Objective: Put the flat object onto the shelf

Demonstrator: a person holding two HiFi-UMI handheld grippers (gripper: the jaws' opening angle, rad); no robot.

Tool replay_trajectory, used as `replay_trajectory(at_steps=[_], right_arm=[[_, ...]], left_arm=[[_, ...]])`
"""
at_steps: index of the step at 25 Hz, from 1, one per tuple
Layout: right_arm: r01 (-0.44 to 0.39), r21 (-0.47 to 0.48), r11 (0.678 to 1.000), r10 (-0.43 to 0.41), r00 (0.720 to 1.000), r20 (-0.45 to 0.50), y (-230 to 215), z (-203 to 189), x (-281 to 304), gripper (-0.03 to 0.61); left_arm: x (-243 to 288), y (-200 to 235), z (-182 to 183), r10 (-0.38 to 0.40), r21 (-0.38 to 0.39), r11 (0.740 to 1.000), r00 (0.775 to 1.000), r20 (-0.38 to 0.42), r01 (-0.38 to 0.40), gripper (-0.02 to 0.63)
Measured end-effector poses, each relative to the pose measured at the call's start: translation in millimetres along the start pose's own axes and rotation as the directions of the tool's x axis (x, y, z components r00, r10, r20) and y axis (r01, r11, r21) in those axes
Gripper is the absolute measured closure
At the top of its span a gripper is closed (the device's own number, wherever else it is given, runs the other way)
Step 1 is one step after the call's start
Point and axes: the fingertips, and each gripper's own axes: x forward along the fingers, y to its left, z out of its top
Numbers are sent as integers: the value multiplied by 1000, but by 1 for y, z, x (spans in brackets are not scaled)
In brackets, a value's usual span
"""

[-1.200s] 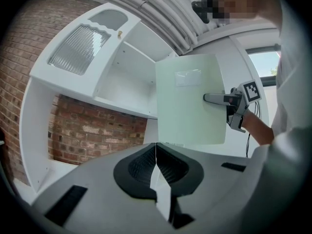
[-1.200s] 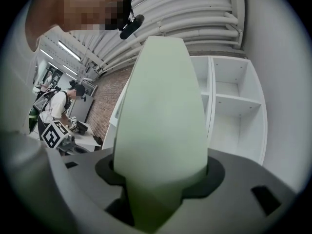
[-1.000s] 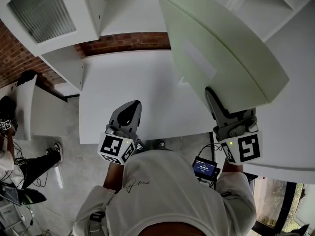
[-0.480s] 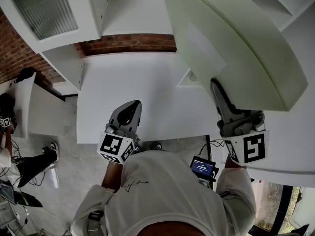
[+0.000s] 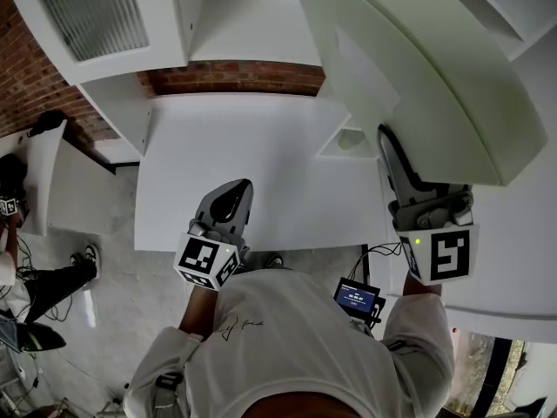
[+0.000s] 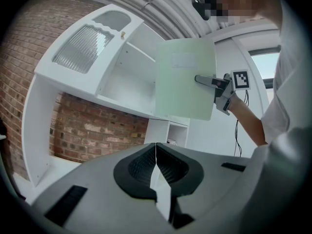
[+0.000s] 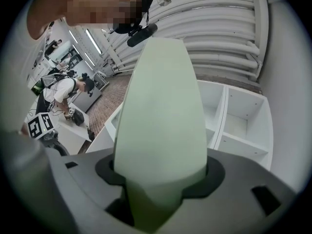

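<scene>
The flat object is a pale green board, held up high at the right of the head view, reaching toward the white shelf unit. My right gripper is shut on its near edge. The board fills the middle of the right gripper view, with white shelf compartments behind it. In the left gripper view the board hangs in front of the open cupboard. My left gripper is shut and empty, low over the white table's front edge.
A white wall cupboard with a ribbed glass door stands open at the upper left. Brick wall runs behind the table. A small open cubby sits on the table beside the board. Another person stands at a desk far behind.
The board and my right gripper have moved further up and right toward the shelf. The left gripper has stayed in place.
</scene>
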Motion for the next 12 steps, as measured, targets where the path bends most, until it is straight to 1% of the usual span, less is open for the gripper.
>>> replay_trajectory(at_steps=[5, 12], right_arm=[[44, -29, 999, -43, 999, 15, -1, 9, 15, 298], [61, -85, 994, -61, 998, 2, 0, 2, 23, 298]], left_arm=[[-4, 5, -2, 12, -6, 1000, 1000, -8, -12, 600], [-5, 4, -8, 13, -17, 1000, 999, -30, -13, 600]])
